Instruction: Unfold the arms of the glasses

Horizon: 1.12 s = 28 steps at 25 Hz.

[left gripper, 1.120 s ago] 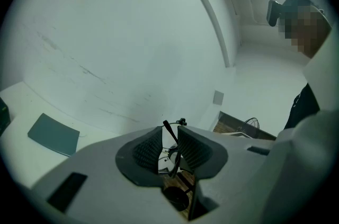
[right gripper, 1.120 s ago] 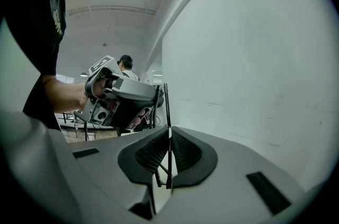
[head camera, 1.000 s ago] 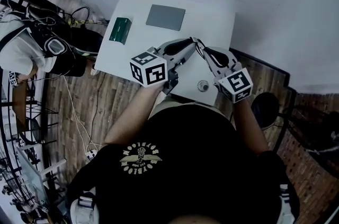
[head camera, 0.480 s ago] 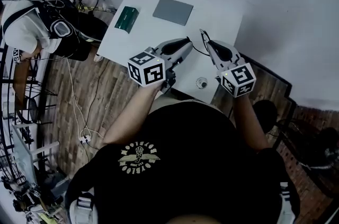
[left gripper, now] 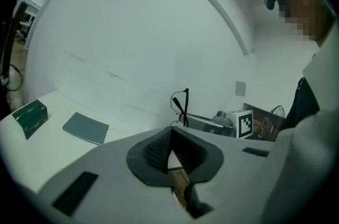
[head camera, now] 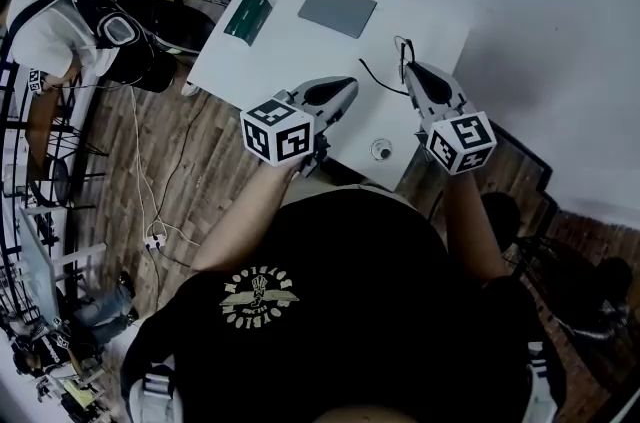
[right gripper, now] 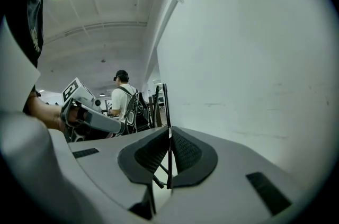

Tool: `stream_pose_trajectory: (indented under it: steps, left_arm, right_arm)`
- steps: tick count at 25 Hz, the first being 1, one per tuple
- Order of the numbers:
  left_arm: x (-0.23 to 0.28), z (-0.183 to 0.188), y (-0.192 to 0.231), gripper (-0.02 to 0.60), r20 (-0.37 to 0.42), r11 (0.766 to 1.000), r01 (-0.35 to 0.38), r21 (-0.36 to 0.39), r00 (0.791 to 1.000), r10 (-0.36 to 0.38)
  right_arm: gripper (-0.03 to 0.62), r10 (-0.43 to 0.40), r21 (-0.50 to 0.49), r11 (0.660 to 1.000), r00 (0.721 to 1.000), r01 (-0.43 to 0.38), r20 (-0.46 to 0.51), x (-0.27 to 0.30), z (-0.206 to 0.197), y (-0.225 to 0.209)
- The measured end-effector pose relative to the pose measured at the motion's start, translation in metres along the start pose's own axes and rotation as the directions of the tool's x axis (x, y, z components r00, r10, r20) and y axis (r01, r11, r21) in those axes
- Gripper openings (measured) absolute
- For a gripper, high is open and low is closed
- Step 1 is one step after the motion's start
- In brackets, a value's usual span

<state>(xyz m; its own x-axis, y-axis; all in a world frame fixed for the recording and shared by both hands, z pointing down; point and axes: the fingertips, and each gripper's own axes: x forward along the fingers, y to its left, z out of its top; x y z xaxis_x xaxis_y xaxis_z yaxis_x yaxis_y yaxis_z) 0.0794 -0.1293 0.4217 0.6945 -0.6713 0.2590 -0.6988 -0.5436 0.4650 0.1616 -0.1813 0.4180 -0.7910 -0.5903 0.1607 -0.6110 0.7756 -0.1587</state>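
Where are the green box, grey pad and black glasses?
Green rectangular box point(head camera: 248, 16): head view, top face.
Flat grey rectangular pad point(head camera: 338, 9): head view, middle.
Black thin-framed glasses point(left gripper: 186, 106): left gripper view, upright bar.

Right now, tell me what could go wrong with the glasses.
1. The right gripper pinches the glasses by one thin part only, held up off the table. They could twist in the jaws, or slip and fall.
2. The left gripper's jaws have just closed on nothing, apart from the glasses. Pushing at them with shut jaws could bend the frame, so reopen first.
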Motion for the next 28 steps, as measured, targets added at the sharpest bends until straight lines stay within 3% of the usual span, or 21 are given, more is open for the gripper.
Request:
stream_pose_trajectory:
  steps: [3,5,8,12,15,28]
  left_arm:
    - [0.000,0.005,-0.006,0.008,0.017,0.999,0.030,0.014,0.999,-0.030]
    - [0.001,0.009,-0.012,0.104,0.023,0.998,0.063,0.024,0.998,-0.064]
    - [0.003,0.016,-0.012,0.158,0.035,0.996,0.087,0.031,0.996,-0.088]
    - [-0.005,0.026,-0.003,0.156,0.069,0.996,0.079,0.033,0.994,-0.081]
    - [-0.015,0.029,0.011,0.081,0.071,0.997,0.075,0.027,0.995,-0.077]
    - [-0.063,0.040,0.071,0.072,0.046,0.993,0.122,0.000,0.991,-0.122]
  right_arm:
    - [0.018,0.000,-0.014,1.000,1.000,0.000,-0.005,0.002,0.000,0.003]
    - [0.018,0.000,-0.022,1.000,1.000,0.000,-0.014,0.003,-0.001,0.006]
    - [0.018,0.008,-0.024,1.000,1.000,-0.008,-0.028,0.010,-0.005,0.010]
    - [0.018,0.016,-0.028,0.999,0.999,-0.017,-0.039,0.021,-0.007,0.020]
    - [0.018,0.014,-0.028,0.999,0.999,-0.015,-0.044,0.033,-0.008,0.028]
    - [0.018,-0.063,-0.014,0.998,0.998,0.063,-0.021,0.090,0.013,0.054]
